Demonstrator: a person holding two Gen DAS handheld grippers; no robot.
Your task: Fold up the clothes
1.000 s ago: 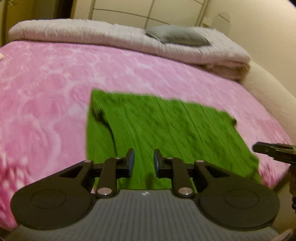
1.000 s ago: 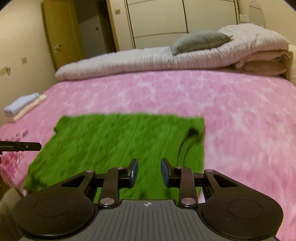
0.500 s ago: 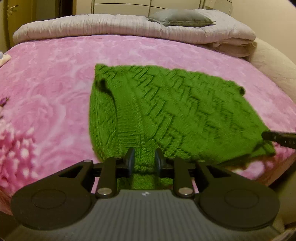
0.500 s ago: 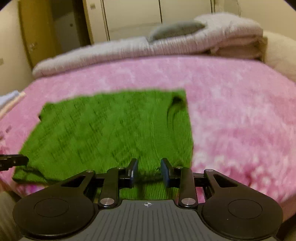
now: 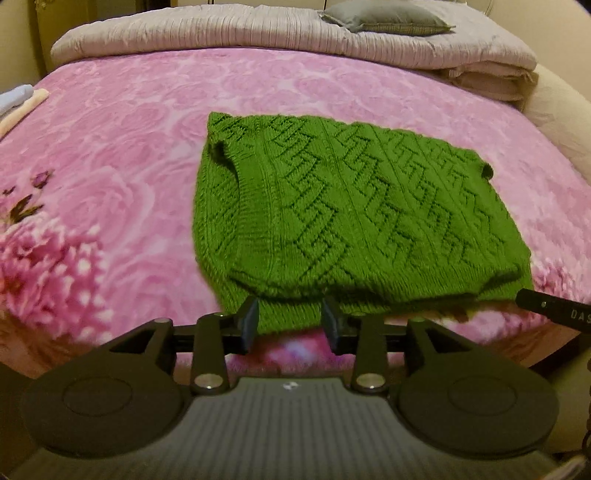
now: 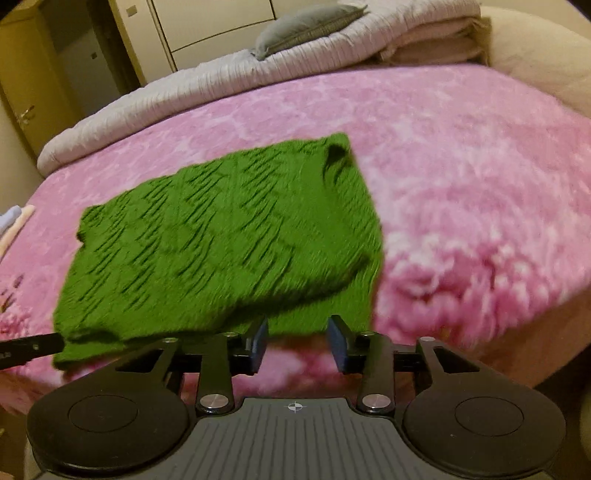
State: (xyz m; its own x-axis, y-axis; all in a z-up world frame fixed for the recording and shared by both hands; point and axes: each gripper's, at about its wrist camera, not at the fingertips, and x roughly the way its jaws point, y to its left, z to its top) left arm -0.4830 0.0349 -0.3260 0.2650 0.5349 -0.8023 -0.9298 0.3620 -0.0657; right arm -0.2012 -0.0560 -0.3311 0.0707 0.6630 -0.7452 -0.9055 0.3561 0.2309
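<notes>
While the green knitted sweater (image 5: 354,206) lies spread on the pink blanket (image 5: 110,155) just ahead of both tools, we have the left gripper (image 5: 290,319) and the right gripper (image 6: 297,338) each poised at its near hem with jaws spread and nothing pinched — the hem edge sits between the fingers in both wrist views, but we see no pad pressing on it. The near edge looks already doubled over, a rolled lip running across the front of the left gripper, so the main risk, as we judge it, is closing on only the top layer and dragging that layer off the one beneath, which would skew the fold. A second risk is catching the plush blanket along with the knit, since the hem rests right at the bed's near edge just beyond the fingertips. The right wrist view is smeared by motion, so we cannot be sure how squarely that tool lines up with the hem; an uneven grab between the two sides would pull the loose, stretchy knit diagonally. The folded quilt (image 5: 258,33) and grey pillow (image 5: 388,18) lie well beyond, out of the way.
</notes>
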